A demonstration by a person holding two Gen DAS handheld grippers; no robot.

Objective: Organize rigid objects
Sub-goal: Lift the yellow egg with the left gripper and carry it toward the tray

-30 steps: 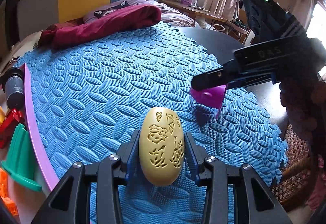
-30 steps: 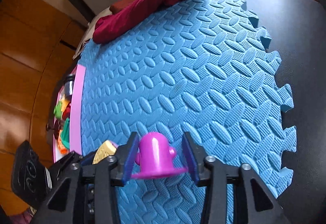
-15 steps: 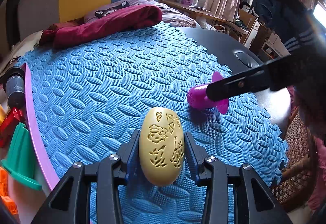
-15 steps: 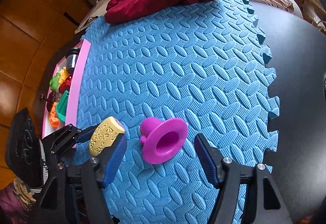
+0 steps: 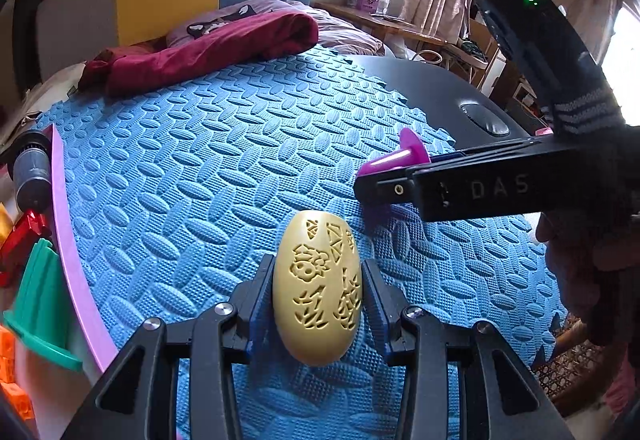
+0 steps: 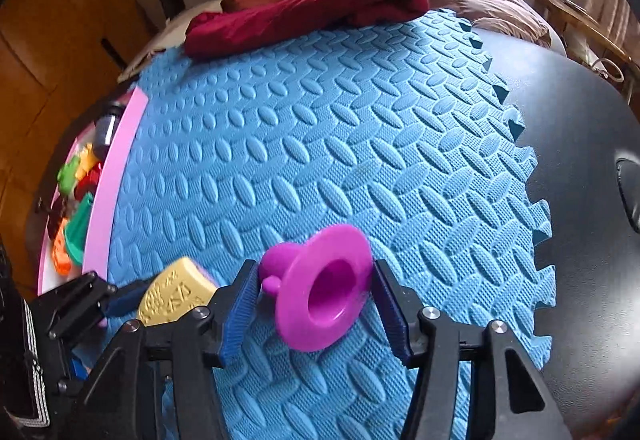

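My left gripper [image 5: 318, 274] is shut on a yellow egg-shaped piece [image 5: 318, 288] with carved patterns, held just above the blue foam mat [image 5: 200, 167]. A magenta funnel-shaped piece [image 6: 320, 296] lies on its side on the mat, its open flange towards the right wrist camera. My right gripper [image 6: 314, 280] straddles it and its jaws are closing, the pads close to the flange and stem with thin gaps still showing. In the left wrist view the right gripper's finger [image 5: 460, 185] covers most of the magenta piece [image 5: 400, 157]. The yellow piece [image 6: 176, 292] sits just left of the right gripper.
A pink-rimmed tray [image 6: 116, 175] with several coloured toys lies along the mat's left edge. A dark red cloth [image 6: 312, 11] rests on the mat's far end. Bare black tabletop [image 6: 580, 143] lies to the right, with a wicker seat [image 5: 568, 372] below its edge.
The right gripper let go of the magenta piece, which went from upright to lying on its side. Its jaws spread wide, then narrowed around it. The left gripper and yellow piece stayed put.
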